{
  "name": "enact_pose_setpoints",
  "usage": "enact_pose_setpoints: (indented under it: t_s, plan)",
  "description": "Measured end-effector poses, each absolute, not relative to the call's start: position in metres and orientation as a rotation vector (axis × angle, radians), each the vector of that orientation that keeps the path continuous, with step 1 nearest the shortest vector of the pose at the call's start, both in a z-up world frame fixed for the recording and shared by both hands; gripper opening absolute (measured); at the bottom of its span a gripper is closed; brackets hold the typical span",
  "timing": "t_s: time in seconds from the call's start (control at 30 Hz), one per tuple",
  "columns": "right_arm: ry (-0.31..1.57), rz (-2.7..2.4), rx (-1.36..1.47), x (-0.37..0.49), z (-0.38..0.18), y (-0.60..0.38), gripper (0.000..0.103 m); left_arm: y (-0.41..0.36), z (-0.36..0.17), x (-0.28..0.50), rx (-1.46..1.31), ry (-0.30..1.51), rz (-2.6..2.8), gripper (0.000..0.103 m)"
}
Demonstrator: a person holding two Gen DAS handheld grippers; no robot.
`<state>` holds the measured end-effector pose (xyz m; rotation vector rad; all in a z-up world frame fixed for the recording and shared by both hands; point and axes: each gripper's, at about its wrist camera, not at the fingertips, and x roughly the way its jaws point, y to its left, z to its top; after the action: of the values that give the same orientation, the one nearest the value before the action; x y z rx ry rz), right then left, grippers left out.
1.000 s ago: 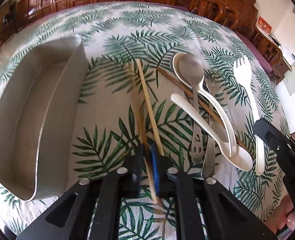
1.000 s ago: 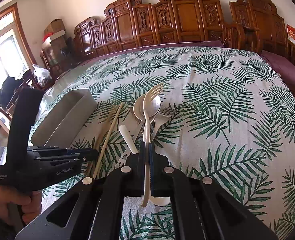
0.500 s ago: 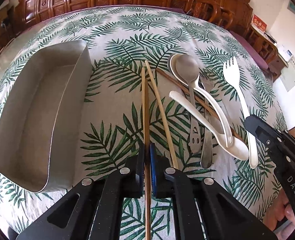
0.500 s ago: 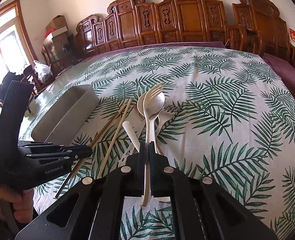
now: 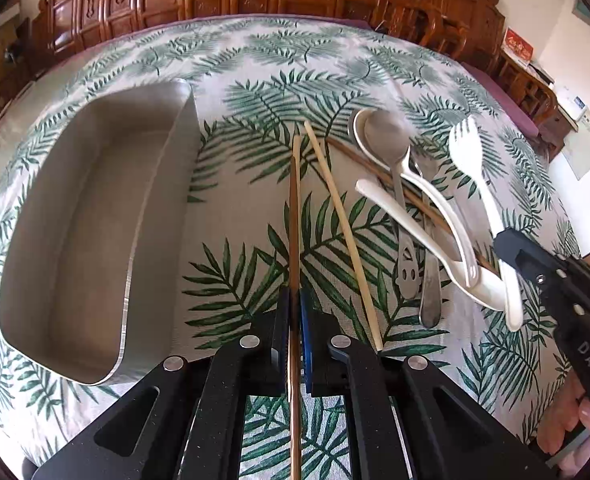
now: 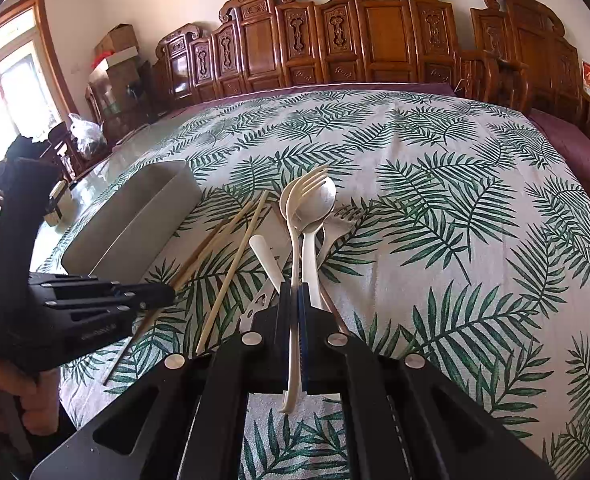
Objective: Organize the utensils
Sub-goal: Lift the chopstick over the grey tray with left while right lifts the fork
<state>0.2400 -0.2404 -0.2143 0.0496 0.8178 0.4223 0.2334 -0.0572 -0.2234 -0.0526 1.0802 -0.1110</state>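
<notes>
Utensils (image 5: 423,216) lie heaped on our leaf-print tablecloth (image 5: 255,216), with one piece pinched in each of our grippers.

Going left to right in the left wrist view, we see the grey metal tray (image 5: 107,152) at the left, well apart from the heap. Our left gripper (image 5: 295,320) is clamped on a dark wooden chopstick (image 5: 294,208) that points away from us. Just right of it a pale chopstick (image 5: 345,236) lies loose on the cloth. Next come a metal spoon (image 5: 391,148), white plastic spoons (image 5: 447,248) and another brown chopstick (image 5: 375,168), crossing one another. At the far right our right gripper (image 6: 295,312) is closed tight on the handle of the white plastic fork (image 6: 295,240), whose tines reach over the metal spoon's bowl.
</notes>
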Motion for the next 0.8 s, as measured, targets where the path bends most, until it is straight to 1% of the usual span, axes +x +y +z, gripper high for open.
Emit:
enact_pose_setpoints:
  t_s: [0.63, 0.8]
  plan:
    - [0.818, 0.433, 0.023, 0.237, -0.214, -0.233, 0.005, -0.049, -0.212, 0.220, -0.033, 1.057, -0.115, 0.004]
    - [0.816, 0.438, 0.022, 0.236, -0.213, -0.232, 0.005, -0.045, -0.203, 0.215, -0.036, 1.028, -0.117, 0.004]
